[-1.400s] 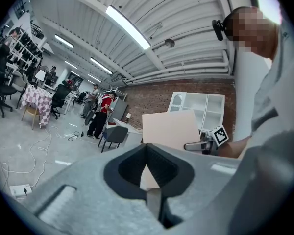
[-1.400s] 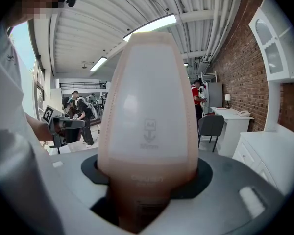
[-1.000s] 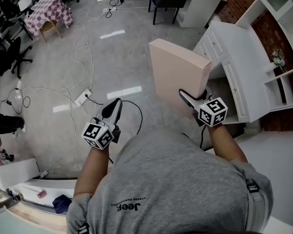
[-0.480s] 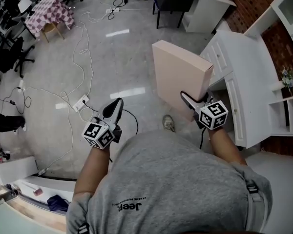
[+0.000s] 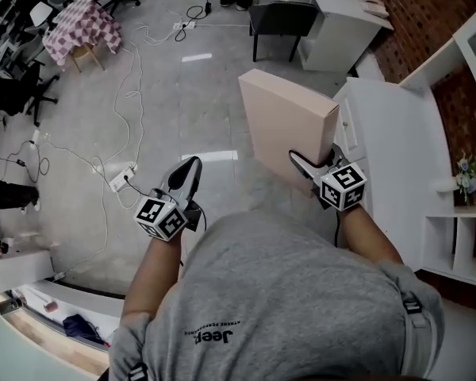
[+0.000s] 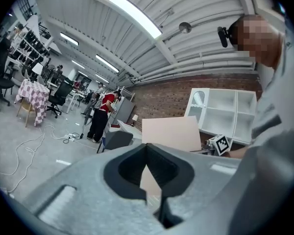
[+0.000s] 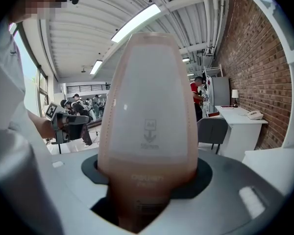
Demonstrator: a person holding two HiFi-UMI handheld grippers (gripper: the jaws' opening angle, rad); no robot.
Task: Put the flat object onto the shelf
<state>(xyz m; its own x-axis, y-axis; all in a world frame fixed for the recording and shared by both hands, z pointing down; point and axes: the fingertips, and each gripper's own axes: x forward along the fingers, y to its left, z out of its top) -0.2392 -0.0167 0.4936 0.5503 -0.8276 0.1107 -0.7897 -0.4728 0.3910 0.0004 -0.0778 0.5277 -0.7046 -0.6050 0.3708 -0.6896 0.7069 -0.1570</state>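
Head view: right gripper [image 5: 305,167] has its jaws clamped on the lower corner of the box [image 5: 285,125], a flat pink one. The box stands on edge in the air over the floor [image 5: 166,86], just beside the white shelf [image 5: 397,141], not on it. Left gripper [image 5: 184,178] is held out over the floor, well apart from the box.

Left gripper view: jaws together, nothing between them. The box and the right gripper's marker cube [image 6: 219,143] show beyond them.

Right gripper view: the box fills the gap between the jaws, which are partly open and pressed on both of its faces. Brick wall [image 7: 255,62] to the right.
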